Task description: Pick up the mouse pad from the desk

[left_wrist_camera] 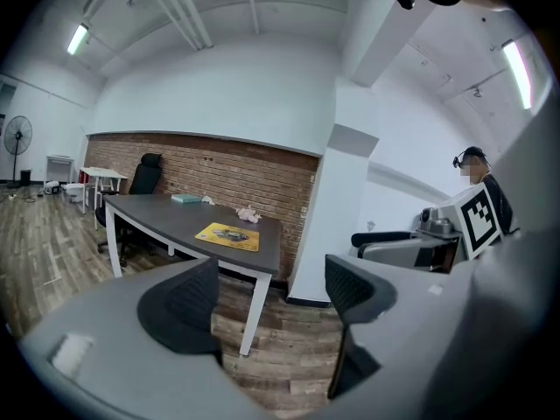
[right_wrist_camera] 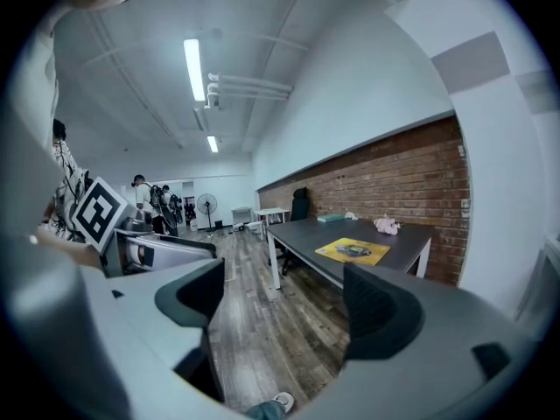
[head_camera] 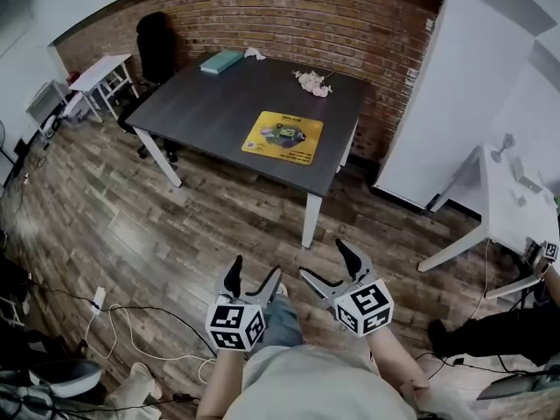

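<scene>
The right gripper (right_wrist_camera: 284, 309) holds its two black jaws wide apart, with nothing between them but grey-brown wooden plank floor (right_wrist_camera: 254, 322). Far off to the right, a flat yellow rectangular mouse pad (right_wrist_camera: 353, 250) lies on the dark grey, white-legged desk (right_wrist_camera: 302, 234). A small pink soft toy (right_wrist_camera: 386, 226) sits beyond it, near the red brick wall (right_wrist_camera: 394, 178).

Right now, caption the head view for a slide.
Left gripper and right gripper, both open and empty, short of the desk bearing the yellow mouse pad.
</scene>
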A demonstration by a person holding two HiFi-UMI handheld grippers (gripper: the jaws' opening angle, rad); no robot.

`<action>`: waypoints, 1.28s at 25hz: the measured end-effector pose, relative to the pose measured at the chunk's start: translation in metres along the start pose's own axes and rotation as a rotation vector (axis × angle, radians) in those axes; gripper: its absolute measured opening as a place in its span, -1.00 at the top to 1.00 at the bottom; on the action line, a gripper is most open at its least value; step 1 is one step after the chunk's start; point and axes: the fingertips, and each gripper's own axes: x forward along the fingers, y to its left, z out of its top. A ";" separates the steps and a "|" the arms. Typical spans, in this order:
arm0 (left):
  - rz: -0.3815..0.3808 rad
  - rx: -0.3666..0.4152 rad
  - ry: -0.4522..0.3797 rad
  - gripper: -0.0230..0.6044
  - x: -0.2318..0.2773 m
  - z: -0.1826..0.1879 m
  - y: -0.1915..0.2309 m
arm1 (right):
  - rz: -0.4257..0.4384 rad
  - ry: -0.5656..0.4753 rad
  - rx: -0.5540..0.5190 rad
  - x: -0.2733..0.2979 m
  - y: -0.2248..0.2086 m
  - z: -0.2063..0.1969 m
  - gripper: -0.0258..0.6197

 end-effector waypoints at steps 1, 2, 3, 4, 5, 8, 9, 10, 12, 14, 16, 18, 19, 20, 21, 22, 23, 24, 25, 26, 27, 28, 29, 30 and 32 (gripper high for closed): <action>-0.004 -0.001 0.003 -0.24 0.009 0.004 0.007 | -0.004 0.000 0.001 0.009 -0.006 0.004 -0.32; -0.007 -0.001 0.006 -0.24 0.018 0.008 0.013 | -0.007 0.000 0.005 0.019 -0.012 0.008 -0.32; -0.009 -0.003 0.009 -0.24 0.026 0.012 0.021 | -0.009 0.000 0.011 0.028 -0.018 0.012 -0.32; -0.010 -0.004 0.010 -0.24 0.035 0.018 0.028 | -0.012 -0.001 0.017 0.038 -0.024 0.017 -0.32; -0.012 -0.006 0.011 -0.24 0.044 0.023 0.036 | -0.017 -0.001 0.021 0.048 -0.031 0.022 -0.32; -0.027 -0.006 0.018 -0.24 0.069 0.039 0.058 | -0.039 -0.003 0.020 0.076 -0.049 0.037 -0.32; -0.035 -0.005 0.021 -0.24 0.078 0.043 0.064 | -0.046 -0.004 0.019 0.085 -0.054 0.042 -0.32; -0.042 -0.004 0.024 -0.24 0.086 0.048 0.070 | -0.053 -0.007 0.019 0.094 -0.060 0.047 -0.32; -0.056 0.000 0.028 -0.24 0.103 0.057 0.082 | -0.068 -0.009 0.023 0.111 -0.071 0.054 -0.32; -0.066 0.006 0.033 -0.24 0.120 0.064 0.093 | -0.083 -0.007 0.030 0.126 -0.082 0.059 -0.32; -0.073 0.008 0.042 -0.24 0.135 0.069 0.105 | -0.096 -0.001 0.035 0.142 -0.092 0.061 -0.31; -0.078 0.008 0.052 -0.24 0.149 0.074 0.116 | -0.106 0.004 0.039 0.157 -0.102 0.065 -0.31; -0.082 0.009 0.056 -0.24 0.155 0.077 0.121 | -0.111 0.006 0.041 0.164 -0.107 0.066 -0.31; -0.087 0.011 0.060 -0.24 0.162 0.079 0.126 | -0.117 0.008 0.044 0.171 -0.112 0.068 -0.31; -0.092 0.014 0.063 -0.24 0.168 0.082 0.130 | -0.123 0.010 0.048 0.179 -0.117 0.069 -0.31; -0.097 0.017 0.068 -0.24 0.174 0.083 0.135 | -0.129 0.012 0.052 0.185 -0.122 0.069 -0.31; -0.101 0.020 0.072 -0.24 0.180 0.084 0.139 | -0.136 0.015 0.056 0.192 -0.126 0.070 -0.31; -0.105 0.022 0.076 -0.24 0.186 0.085 0.143 | -0.142 0.017 0.058 0.198 -0.131 0.069 -0.31; -0.109 0.023 0.080 -0.24 0.192 0.086 0.148 | -0.149 0.020 0.060 0.204 -0.134 0.069 -0.31; -0.112 0.023 0.085 -0.24 0.197 0.086 0.152 | -0.154 0.022 0.062 0.209 -0.138 0.069 -0.31; -0.116 0.024 0.091 -0.24 0.203 0.087 0.157 | -0.161 0.024 0.066 0.214 -0.142 0.069 -0.31; -0.118 0.025 0.097 -0.24 0.208 0.087 0.161 | -0.169 0.026 0.070 0.218 -0.146 0.068 -0.31; -0.121 0.027 0.103 -0.24 0.213 0.087 0.165 | -0.178 0.028 0.075 0.222 -0.150 0.068 -0.31; -0.122 0.029 0.108 -0.24 0.218 0.088 0.169 | -0.187 0.030 0.079 0.224 -0.154 0.068 -0.31; -0.123 0.036 0.113 -0.24 0.228 0.089 0.175 | -0.200 0.034 0.086 0.229 -0.163 0.069 -0.31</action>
